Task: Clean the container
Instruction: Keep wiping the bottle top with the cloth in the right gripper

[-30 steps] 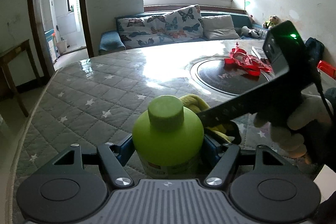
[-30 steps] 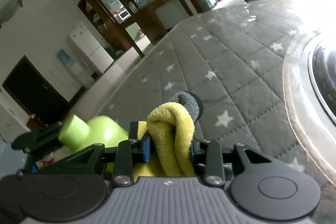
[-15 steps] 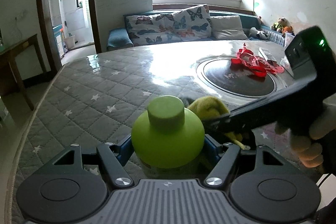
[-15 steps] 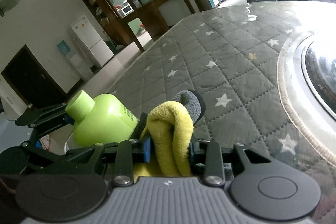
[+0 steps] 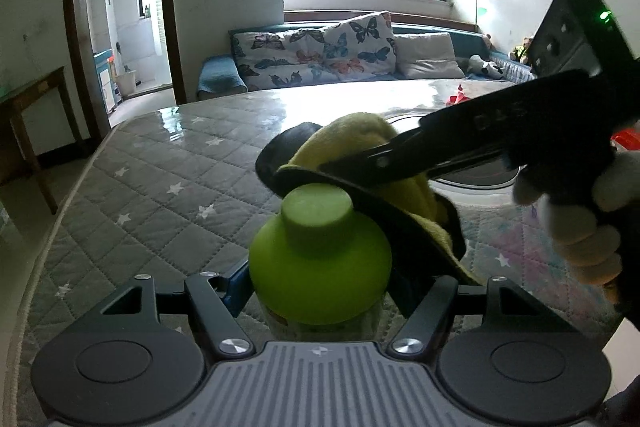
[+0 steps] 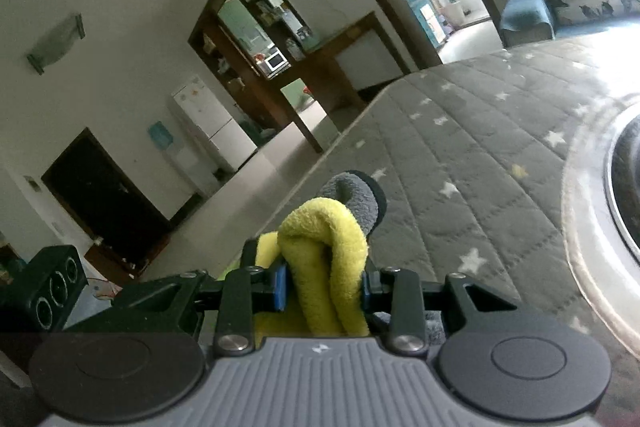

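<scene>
Wiping under way: left hand-held gripper (image 5: 320,291) clamps the green bottle (image 5: 320,259) above the bench (image 5: 160,179), right hand-held gripper (image 6: 324,287) pinches a yellow cloth (image 5: 360,135) against its cap, likely rubbing downward next.

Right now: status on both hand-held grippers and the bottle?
Left hand-held gripper shut on green bottle. Right hand-held gripper shut on yellow cloth, over the cap. Nothing blocking.

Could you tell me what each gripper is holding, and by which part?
Left gripper clamps the bottle around its body; right gripper pinches the cloth by a bunched fold.
</scene>
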`<state>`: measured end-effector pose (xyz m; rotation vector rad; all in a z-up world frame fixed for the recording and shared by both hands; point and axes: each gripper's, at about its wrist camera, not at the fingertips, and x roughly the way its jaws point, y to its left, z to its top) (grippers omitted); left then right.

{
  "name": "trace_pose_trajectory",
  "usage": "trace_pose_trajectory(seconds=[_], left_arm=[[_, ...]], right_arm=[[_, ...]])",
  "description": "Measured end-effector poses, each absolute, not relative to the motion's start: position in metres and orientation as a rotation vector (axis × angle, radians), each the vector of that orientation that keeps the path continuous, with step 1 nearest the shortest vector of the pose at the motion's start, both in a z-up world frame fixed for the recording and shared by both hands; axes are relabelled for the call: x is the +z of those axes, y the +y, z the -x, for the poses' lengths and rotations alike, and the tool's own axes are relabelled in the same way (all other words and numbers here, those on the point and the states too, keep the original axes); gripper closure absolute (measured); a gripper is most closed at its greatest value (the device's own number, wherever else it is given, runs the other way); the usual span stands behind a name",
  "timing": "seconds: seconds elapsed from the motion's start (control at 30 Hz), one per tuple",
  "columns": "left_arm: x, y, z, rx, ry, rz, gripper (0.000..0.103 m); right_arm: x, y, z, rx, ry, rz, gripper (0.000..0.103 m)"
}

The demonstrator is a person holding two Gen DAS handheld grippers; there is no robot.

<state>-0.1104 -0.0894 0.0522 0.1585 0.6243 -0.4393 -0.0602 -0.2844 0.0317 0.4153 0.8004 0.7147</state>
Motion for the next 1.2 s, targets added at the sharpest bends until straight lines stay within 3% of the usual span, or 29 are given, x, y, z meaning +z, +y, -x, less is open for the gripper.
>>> trace_pose_trajectory(seconds=[0.47,1.2], left_arm=[[0.052,-0.1,0.106,-0.485,0.567,-0.193,0.032],[0.046,-0.136,0.086,-0.678,0.532,-0.195,0.032]], right_arm=[[0.021,-0.292,0.036,0.716,0.819,-0.49,0.07],[0.023,-0.354,0.043,0.552,0.697,-0.548,0.073]])
